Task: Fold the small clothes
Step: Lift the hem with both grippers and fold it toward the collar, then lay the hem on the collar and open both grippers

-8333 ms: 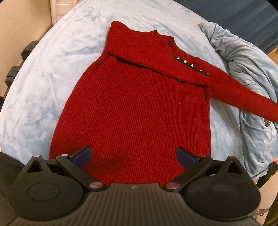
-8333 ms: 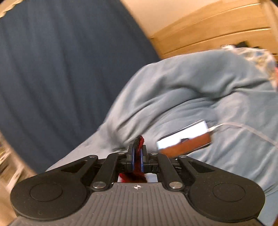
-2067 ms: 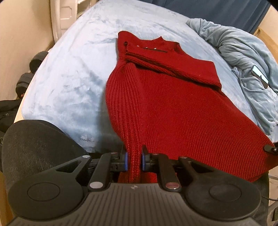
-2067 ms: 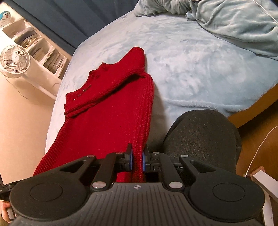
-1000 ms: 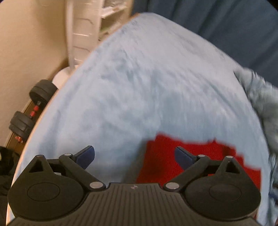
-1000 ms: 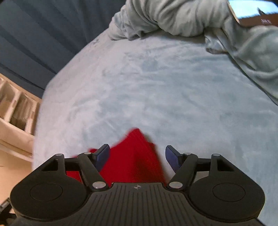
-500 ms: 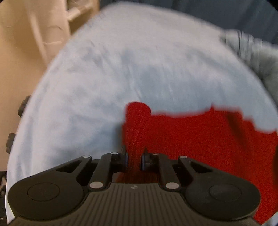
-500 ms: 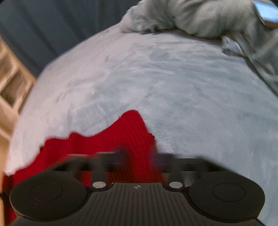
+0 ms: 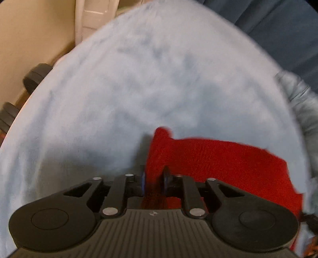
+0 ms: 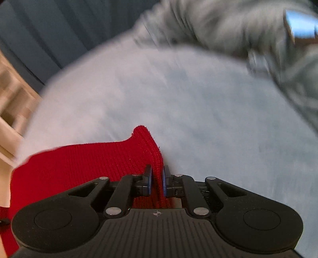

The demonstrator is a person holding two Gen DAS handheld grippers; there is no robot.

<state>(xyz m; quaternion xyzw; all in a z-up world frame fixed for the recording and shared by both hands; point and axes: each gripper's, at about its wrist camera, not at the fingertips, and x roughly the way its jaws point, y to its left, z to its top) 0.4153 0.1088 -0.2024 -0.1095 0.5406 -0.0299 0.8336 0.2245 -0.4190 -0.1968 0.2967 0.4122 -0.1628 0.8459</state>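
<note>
The red knit sweater (image 9: pixel 218 158) lies on the light blue bed cover (image 9: pixel 139 89). My left gripper (image 9: pixel 153 178) is shut on the sweater's left corner, which sticks up between the fingers. My right gripper (image 10: pixel 157 178) is shut on the sweater's right corner (image 10: pixel 145 139), and the red fabric (image 10: pixel 79 164) stretches off to the left between the two grippers. Both views are blurred by motion. The rest of the sweater is hidden below the grippers.
A crumpled grey-blue blanket (image 10: pixel 258 29) with a phone (image 10: pixel 300 25) on it lies at the bed's far right. Dark blue curtains (image 9: pixel 278 23) hang behind. Dumbbells (image 9: pixel 33 77) and a white fan stand (image 9: pixel 93 17) are on the floor at the left.
Both grippers opened, then shut again on the sweater's top fold corners. They now lift and pull the fabric, with the views swinging.
</note>
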